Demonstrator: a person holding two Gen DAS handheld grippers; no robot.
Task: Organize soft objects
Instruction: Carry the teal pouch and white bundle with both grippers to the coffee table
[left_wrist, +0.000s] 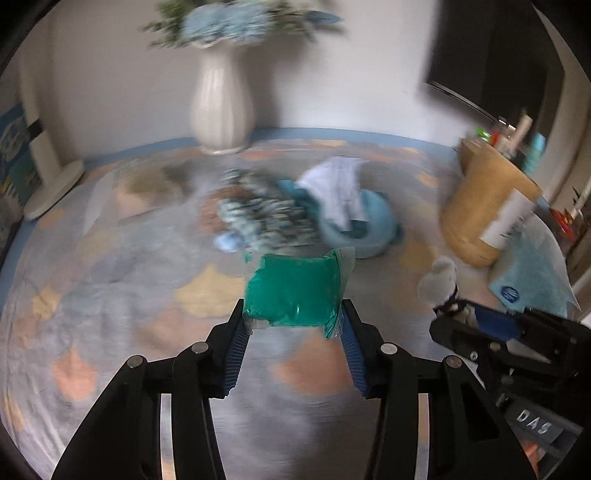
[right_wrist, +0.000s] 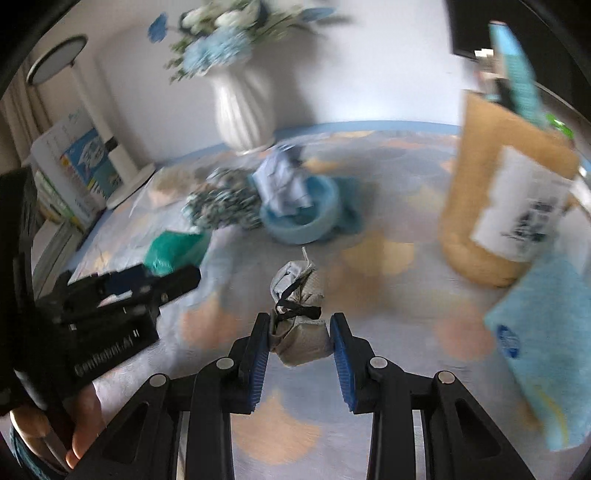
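Observation:
My left gripper (left_wrist: 293, 319) is shut on a green soft packet (left_wrist: 295, 291) and holds it above the patterned tablecloth (left_wrist: 110, 277). My right gripper (right_wrist: 300, 328) is shut on a grey cloth bundle tied with black string (right_wrist: 299, 317); it also shows in the left wrist view (left_wrist: 439, 282). Ahead lie a blue bowl (right_wrist: 306, 218) with a pale cloth (right_wrist: 282, 184) hanging in it, and a black-and-white patterned cloth (right_wrist: 221, 203) beside it. The left gripper with the green packet (right_wrist: 173, 251) shows at the left of the right wrist view.
A white vase of blue flowers (left_wrist: 221, 103) stands at the back. A tan paper bag (right_wrist: 506, 199) holding bottles stands at the right, with a blue packaged cloth (right_wrist: 543, 343) in front of it. A white stand and boxes (right_wrist: 85, 158) are at the left edge.

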